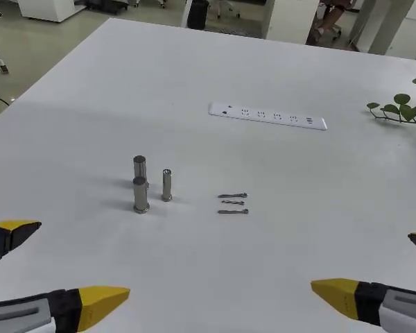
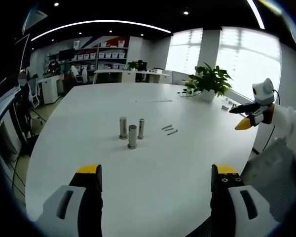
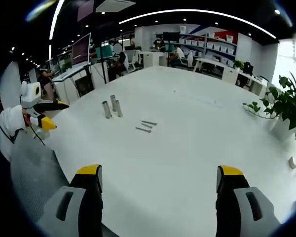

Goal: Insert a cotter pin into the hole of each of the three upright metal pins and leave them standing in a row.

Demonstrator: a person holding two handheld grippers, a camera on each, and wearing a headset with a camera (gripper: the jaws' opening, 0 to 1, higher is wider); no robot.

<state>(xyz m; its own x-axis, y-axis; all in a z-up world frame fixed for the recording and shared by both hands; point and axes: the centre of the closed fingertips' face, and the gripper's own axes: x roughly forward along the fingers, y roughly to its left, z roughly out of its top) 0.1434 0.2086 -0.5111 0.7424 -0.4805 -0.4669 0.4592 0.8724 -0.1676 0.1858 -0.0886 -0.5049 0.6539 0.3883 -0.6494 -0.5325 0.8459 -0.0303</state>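
Three upright metal pins stand close together on the white table: one at the back [image 1: 139, 166], one in front of it [image 1: 141, 195] and a thinner one [image 1: 166, 185] to their right. They also show as a cluster [image 2: 132, 136] [image 3: 112, 107]. Three cotter pins [image 1: 233, 202] [image 2: 168, 130] [image 3: 146, 126] lie flat, side by side, to the right of the cluster. My left gripper [image 1: 83, 258] [image 2: 157, 170] is open at the near left, well short of the pins. Open too, my right gripper [image 1: 360, 260] [image 3: 160, 171] sits at the near right, with nothing between its jaws.
A white power strip [image 1: 267, 115] lies across the table beyond the pins. A potted plant [image 1: 402, 107] [image 2: 209, 79] [image 3: 285, 106] stands at the far right edge. Bare table [image 1: 194, 277] stretches between the grippers and the parts. Office desks and shelves are behind.
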